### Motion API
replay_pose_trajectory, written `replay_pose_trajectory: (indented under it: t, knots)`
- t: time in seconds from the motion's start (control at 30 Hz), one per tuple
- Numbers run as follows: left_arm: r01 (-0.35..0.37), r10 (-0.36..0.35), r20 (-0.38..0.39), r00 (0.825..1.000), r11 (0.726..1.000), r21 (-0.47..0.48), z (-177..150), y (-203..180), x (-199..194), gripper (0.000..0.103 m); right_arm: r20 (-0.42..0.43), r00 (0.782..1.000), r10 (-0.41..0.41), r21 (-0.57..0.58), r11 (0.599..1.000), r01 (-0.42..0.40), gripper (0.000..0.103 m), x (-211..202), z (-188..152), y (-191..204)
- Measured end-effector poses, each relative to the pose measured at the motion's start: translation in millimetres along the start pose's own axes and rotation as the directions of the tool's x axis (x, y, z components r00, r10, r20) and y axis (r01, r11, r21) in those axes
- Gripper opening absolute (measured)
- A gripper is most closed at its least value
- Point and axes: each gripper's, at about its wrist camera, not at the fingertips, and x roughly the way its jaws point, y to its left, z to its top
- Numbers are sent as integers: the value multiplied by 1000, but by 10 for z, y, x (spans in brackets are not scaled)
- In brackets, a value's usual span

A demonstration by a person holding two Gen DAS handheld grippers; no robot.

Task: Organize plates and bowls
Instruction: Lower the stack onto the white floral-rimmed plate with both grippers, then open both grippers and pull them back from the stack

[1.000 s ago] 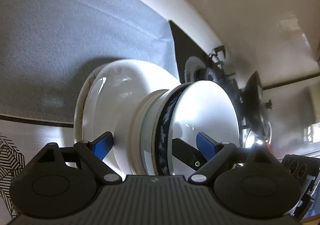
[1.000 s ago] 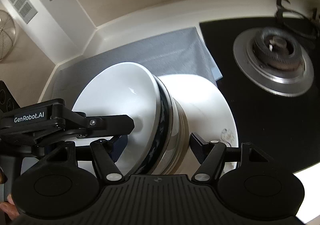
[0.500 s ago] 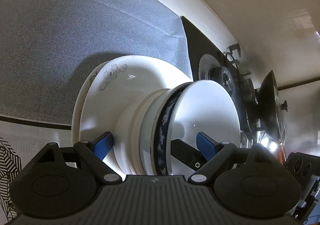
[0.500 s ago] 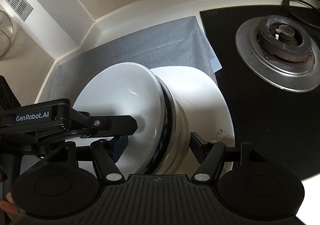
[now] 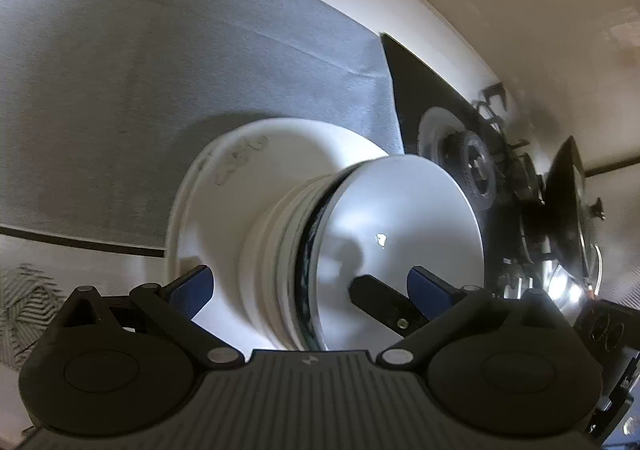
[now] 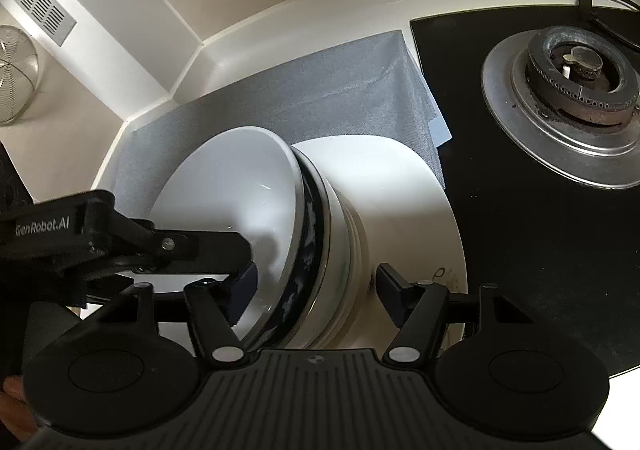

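A nested stack of bowls stands on a white plate (image 5: 216,218) (image 6: 404,186) on a grey mat (image 5: 160,70). The top bowl (image 5: 404,210) (image 6: 232,178) is plain white, a blue-patterned bowl (image 5: 310,234) (image 6: 310,234) sits under it, and white bowls lie below. My left gripper (image 5: 312,286) straddles the stack with its jaws opening; both blue pads stand clear of the bowls. My right gripper (image 6: 318,290) straddles the stack's near wall, one finger inside the top bowl and one outside. Its jaws are opening, and the outer pad is a little off the bowls.
A black hob with a gas burner (image 6: 572,90) (image 5: 468,166) lies right of the mat. A dark pan (image 5: 568,202) stands further along it. The counter's raised white back edge (image 6: 280,14) runs behind the mat. A wire basket (image 6: 16,74) hangs at far left.
My left gripper's pads have spread away from the bowl stack and its view has tilted. The right gripper's jaws have widened slightly. The stack stays on the plate.
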Motion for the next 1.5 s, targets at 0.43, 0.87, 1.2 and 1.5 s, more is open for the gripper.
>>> replay_pose_trajectory:
  t: [0.43,0.87,1.2,1.5]
  knots:
    - [-353,262,290,921,876,329,-461,-448,-744,103,212,972,-101,-36,993,111,97,-617,-233,198]
    - [-439,311,362,879,824,358,-1241,-272,-1144,103,280,928,-245,9,967,253,98,-994,-988,680]
    - [-489,341,386,857,775,400,-1553,-333,-1153,103,293,913,-285,11,956,294,99,-1174,-1337,783]
    - [-498,360,374,855,774,392,-1645,-356,-1110,103,312,901,-301,28,951,308,99,-1292,-1442,773]
